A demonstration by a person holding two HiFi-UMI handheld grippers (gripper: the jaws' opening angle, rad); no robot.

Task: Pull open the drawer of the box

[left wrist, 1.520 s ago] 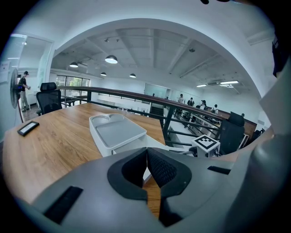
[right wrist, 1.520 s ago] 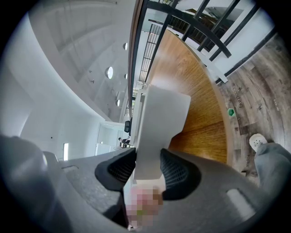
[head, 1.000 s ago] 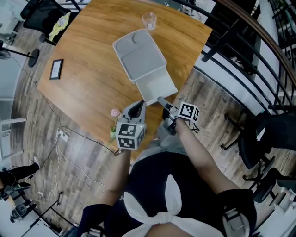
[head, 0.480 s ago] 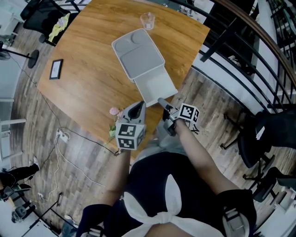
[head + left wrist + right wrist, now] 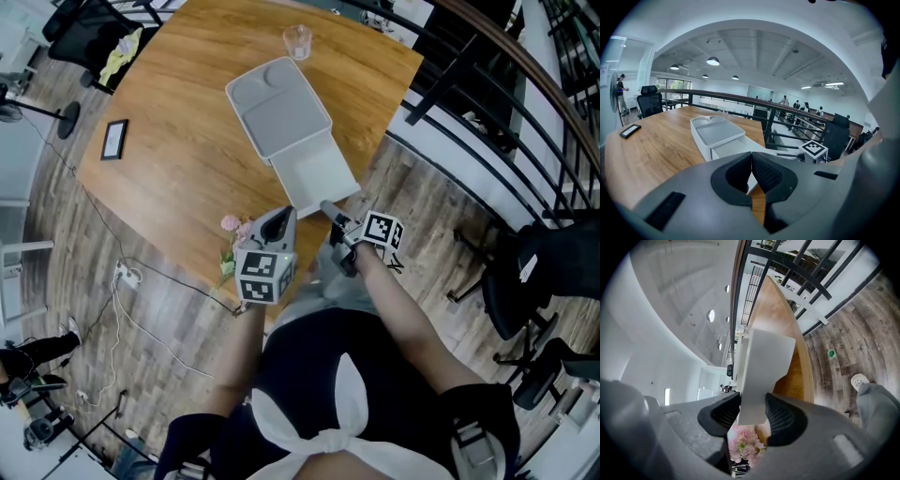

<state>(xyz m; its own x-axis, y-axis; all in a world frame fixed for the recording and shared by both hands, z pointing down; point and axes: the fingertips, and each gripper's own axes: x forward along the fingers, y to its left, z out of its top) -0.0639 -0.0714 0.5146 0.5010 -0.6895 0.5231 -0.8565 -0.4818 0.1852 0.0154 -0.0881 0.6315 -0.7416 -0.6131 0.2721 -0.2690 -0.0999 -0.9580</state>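
Entry: shift since 1 s ago, head view only.
- Box (image 5: 278,105) w/ drawer (image 5: 317,171), cup (image 5: 297,40), flowers (image 5: 231,224), table (image 5: 178,141): all now a touch further up-left in frame, moved as one block.
- Amt: v. slight.

A wooden table (image 5: 187,141) stands on plank floor (image 5: 431,217) beside a black railing (image 5: 771,123).

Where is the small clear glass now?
In the head view the glass stands on the wooden table, just beyond the white box's far end.
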